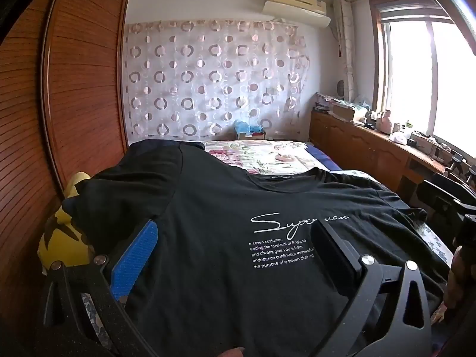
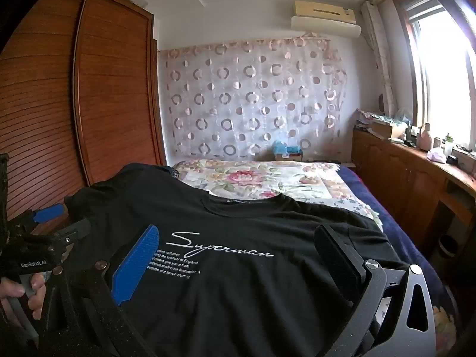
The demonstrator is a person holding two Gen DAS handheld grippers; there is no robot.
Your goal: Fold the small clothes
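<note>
One cardboard box (image 1: pixel 252 134) w/ blue stuff sits past black tee (image 1: pixel 226 238); both grippers' fingers spread wide, empty.

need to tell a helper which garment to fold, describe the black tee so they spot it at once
Start at the bed beside the wooden wardrobe. The black t-shirt lies spread flat across its near end, neckline toward the floral quilt. White script and small lines of print on its chest mark it out.

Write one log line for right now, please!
shirt: flat on bed, unfolded | left hand-held gripper: open | right hand-held gripper: open
</note>
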